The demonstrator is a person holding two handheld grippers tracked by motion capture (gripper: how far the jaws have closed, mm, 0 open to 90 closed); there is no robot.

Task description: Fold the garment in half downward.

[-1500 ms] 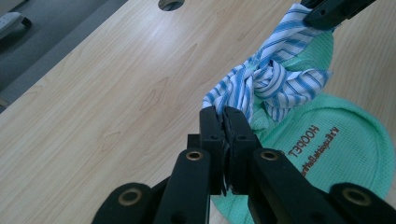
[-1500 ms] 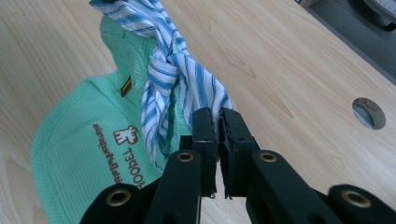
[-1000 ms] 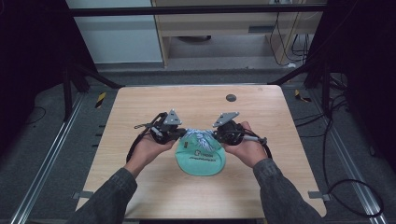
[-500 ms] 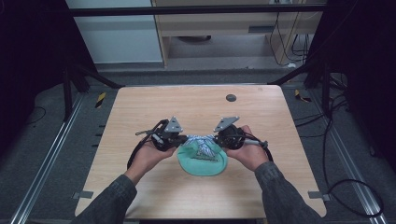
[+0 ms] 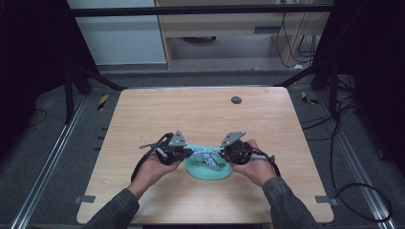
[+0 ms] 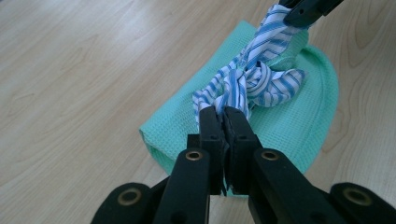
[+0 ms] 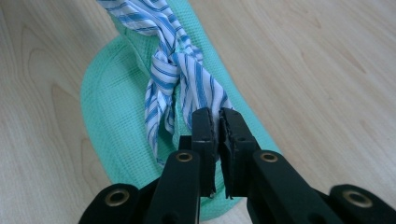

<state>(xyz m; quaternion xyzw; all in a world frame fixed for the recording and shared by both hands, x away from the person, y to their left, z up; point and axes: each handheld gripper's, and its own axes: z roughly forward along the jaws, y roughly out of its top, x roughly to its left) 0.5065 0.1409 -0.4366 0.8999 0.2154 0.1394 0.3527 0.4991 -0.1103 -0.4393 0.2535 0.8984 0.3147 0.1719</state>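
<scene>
Mint-green waffle cloth (image 5: 206,168) sits on the near half of the light wood table (image 5: 200,114) in the high view, roughly centred between the person's two hands. On top of it is a blue-and-white striped cloth (image 5: 206,156) twisted into a knot. The left tool (image 5: 189,152) comes in from the left side of the knot and the right tool (image 5: 221,155) from the right, pretty much facing each other across it, each with a grey three-cornered plate on top and a cable trailing off. There's a small dark round disc (image 5: 236,99) further back on the table, well apart from everything.

Left gripper view: the left tool (image 6: 225,113) has its jaws pressed together on one tail of the striped cloth (image 6: 254,79), right where the fabric leaves the knot. The green cloth (image 6: 299,121) lies flat underneath. At the top edge the other tool's black tip (image 6: 306,10) pinches the far tail.

Right gripper view: same deal mirrored. The right tool (image 7: 219,116) is clamped tight on a striped tail, the knot (image 7: 175,63) sits just beyond the jaws, and the green cloth (image 7: 112,112) curves round below it on the table.
</scene>
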